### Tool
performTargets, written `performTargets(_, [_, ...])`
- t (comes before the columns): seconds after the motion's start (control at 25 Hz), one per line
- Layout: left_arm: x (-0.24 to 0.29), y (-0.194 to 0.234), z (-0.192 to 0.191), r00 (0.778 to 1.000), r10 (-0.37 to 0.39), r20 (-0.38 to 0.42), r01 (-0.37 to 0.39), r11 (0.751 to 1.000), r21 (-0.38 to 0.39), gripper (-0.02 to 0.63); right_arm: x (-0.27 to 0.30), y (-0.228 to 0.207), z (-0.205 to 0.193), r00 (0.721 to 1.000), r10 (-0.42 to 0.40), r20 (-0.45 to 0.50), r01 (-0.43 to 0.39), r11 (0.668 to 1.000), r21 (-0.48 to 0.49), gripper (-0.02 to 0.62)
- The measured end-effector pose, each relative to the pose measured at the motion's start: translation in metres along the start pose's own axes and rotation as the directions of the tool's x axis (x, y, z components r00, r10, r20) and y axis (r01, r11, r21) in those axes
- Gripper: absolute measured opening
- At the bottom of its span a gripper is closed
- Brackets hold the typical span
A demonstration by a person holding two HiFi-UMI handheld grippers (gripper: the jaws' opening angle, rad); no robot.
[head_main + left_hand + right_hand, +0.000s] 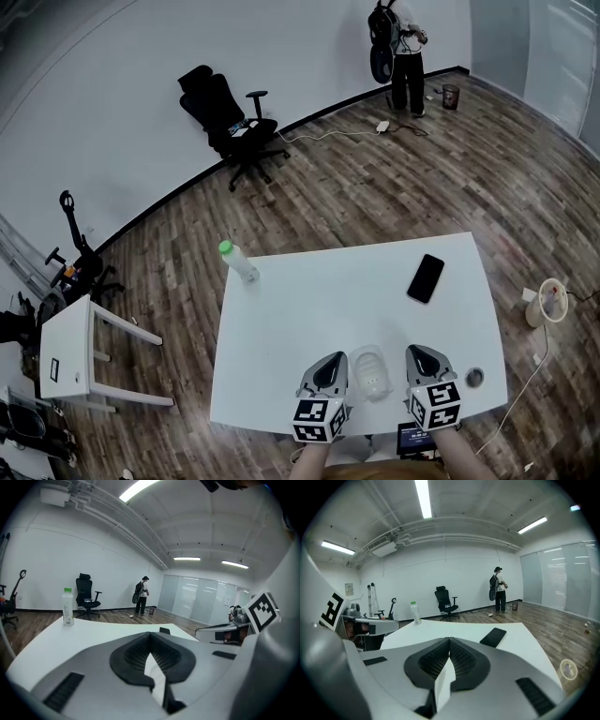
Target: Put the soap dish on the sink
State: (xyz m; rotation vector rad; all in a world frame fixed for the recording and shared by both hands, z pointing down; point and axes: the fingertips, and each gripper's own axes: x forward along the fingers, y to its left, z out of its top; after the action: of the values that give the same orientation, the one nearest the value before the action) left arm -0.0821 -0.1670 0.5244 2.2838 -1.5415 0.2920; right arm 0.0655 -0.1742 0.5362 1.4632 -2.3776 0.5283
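A clear, pale soap dish (372,371) lies on the white table (319,309) near its front edge, between my two grippers and touched by neither. Just left of the dish is my left gripper (332,359), with its jaws shut and nothing in them. My right gripper (419,352) is just right of the dish, also shut and empty. In the left gripper view the black pads (140,656) meet at the tip. The right gripper view shows its pads (461,660) closed the same way. The dish is hidden in both gripper views. No sink is in view.
A green-capped bottle (239,262) stands at the table's far left corner and a black phone (426,277) lies at the far right. A small round object (474,377) sits near the front right edge. A black office chair (230,122), a smaller white table (70,347) and a distant person (405,56) are around.
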Motion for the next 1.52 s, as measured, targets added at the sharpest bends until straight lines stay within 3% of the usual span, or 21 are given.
performTargets(0.44, [-0.024,0.004,0.060,0.991,0.067,0.115,-0.079,0.992,0.101,0.006,-0.045,-0.011,0.064,0.979,-0.047,0.199,0.058,0.997,-0.048,0.009])
performTargets(0.76, [-0.037,0.002,0.084,0.980,0.048,0.193,-0.063,0.996,0.070,0.006,-0.073,-0.015,0.100,0.950,-0.069,0.305,0.079,0.997,-0.021,0.009])
performTargets(1.16, [-0.061,-0.015,0.133,0.956,0.039,0.292,-0.092,0.981,0.169,0.006,-0.116,-0.018,0.152,0.885,-0.090,0.456,0.127,0.991,-0.052,0.009])
performTargets(1.36, [-0.073,-0.019,0.149,0.931,0.075,0.357,-0.144,0.975,0.171,0.006,-0.135,-0.014,0.170,0.850,-0.100,0.517,0.159,0.985,-0.070,0.009])
performTargets(1.52, [-0.074,-0.021,0.150,0.929,0.080,0.361,-0.155,0.971,0.183,0.006,-0.140,-0.010,0.177,0.834,-0.086,0.545,0.170,0.980,-0.106,0.009])
